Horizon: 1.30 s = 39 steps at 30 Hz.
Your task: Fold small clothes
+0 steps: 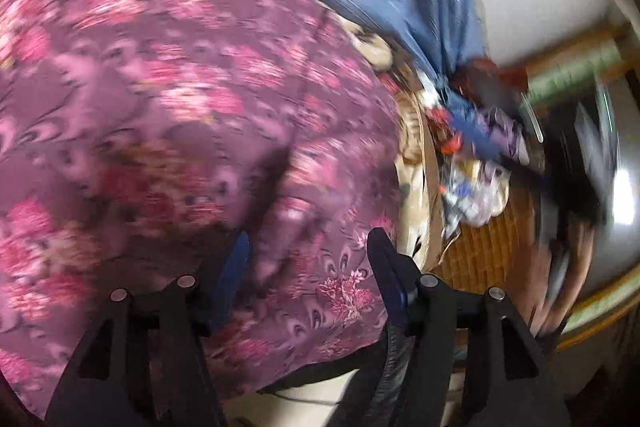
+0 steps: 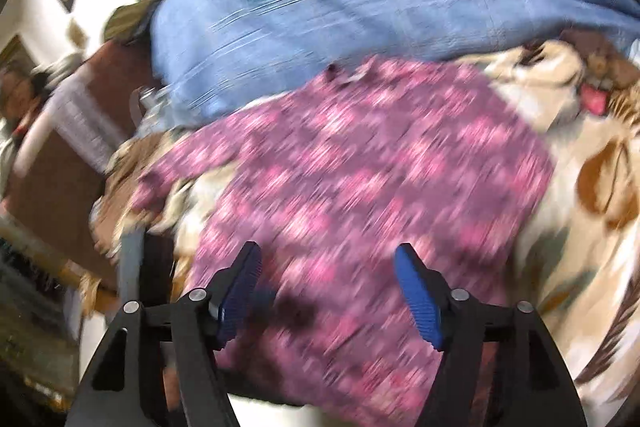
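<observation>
Right wrist view: a purple-pink floral cloth garment point(image 2: 340, 179) lies spread at frame centre on the beige patterned bed blanket point(image 2: 592, 235). It looks thin, light and limp; take a hem corner. Left tongs point(image 1: 308, 255) and right tongs point(image 2: 328, 267) gape, empty.

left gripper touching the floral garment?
Cannot tell. In the left wrist view the open left gripper frames the floral garment, but blur hides any contact.

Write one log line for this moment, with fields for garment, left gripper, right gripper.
garment: purple floral top spread on blanket | left gripper: open, over top | right gripper: open, over top
</observation>
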Each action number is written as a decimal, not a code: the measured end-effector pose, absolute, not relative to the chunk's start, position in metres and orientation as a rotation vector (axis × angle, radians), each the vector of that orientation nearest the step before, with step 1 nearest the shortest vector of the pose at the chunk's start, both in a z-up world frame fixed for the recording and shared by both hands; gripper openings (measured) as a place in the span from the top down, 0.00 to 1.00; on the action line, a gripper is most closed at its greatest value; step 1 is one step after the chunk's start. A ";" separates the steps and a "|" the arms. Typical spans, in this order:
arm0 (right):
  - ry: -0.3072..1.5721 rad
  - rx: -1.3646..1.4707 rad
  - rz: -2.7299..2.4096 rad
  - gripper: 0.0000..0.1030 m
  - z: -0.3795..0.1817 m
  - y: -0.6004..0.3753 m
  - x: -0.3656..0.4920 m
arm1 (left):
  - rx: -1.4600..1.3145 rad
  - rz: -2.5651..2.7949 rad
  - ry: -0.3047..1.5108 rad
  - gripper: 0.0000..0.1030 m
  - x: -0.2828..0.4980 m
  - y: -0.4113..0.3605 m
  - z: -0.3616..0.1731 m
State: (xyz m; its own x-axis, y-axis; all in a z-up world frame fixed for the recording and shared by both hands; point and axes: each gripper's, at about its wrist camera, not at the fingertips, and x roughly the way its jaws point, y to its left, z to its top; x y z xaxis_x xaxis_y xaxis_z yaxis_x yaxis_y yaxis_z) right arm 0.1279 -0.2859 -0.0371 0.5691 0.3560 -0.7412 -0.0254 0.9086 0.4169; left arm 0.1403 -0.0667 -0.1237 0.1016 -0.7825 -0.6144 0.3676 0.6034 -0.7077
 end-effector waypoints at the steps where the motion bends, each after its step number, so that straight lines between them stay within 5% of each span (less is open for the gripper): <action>1: 0.954 0.372 0.194 0.30 -0.038 -0.290 0.151 | -0.369 -0.885 1.178 0.41 0.136 -0.078 -0.124; 4: 1.030 0.357 0.100 0.32 -0.058 -0.300 0.212 | -0.323 -0.822 1.181 0.44 0.138 -0.084 -0.133; 6: 1.092 0.343 0.028 0.33 -0.083 -0.305 0.239 | -0.396 -0.807 1.223 0.65 0.145 -0.077 -0.145; 8: 1.185 0.343 -0.012 0.45 -0.114 -0.307 0.264 | -0.448 -0.803 1.246 0.86 0.149 -0.068 -0.150; 16: 1.300 0.178 -0.107 0.50 -0.156 -0.287 0.274 | -0.533 -0.825 1.258 0.81 0.159 -0.071 -0.155; 18: 1.312 0.135 -0.138 0.63 -0.155 -0.281 0.275 | -0.485 -0.816 1.240 0.81 0.155 -0.075 -0.153; 19: 1.309 0.117 -0.159 0.78 -0.154 -0.281 0.276 | -0.463 -0.809 1.237 0.84 0.154 -0.078 -0.153; 20: 1.306 0.108 -0.176 0.82 -0.154 -0.283 0.275 | -0.451 -0.806 1.232 0.94 0.153 -0.079 -0.152; 23: 1.314 0.141 -0.163 0.95 -0.152 -0.290 0.273 | -0.452 -0.811 1.211 0.95 0.151 -0.073 -0.141; 31: 1.194 0.229 0.002 0.97 -0.087 -0.285 0.251 | -0.524 -0.952 1.184 0.96 0.126 -0.017 -0.086; 39: 1.199 0.227 0.155 0.97 -0.098 -0.216 0.291 | -0.567 -0.852 1.250 0.96 0.148 0.043 -0.121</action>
State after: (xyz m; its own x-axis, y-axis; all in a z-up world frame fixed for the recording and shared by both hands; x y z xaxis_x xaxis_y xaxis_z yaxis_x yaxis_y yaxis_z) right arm 0.2910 -0.2164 -0.0980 0.3571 0.2382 -0.9032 0.0011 0.9668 0.2555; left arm 0.1484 0.0426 -0.1209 0.0841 -0.8105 -0.5797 0.2426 0.5809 -0.7770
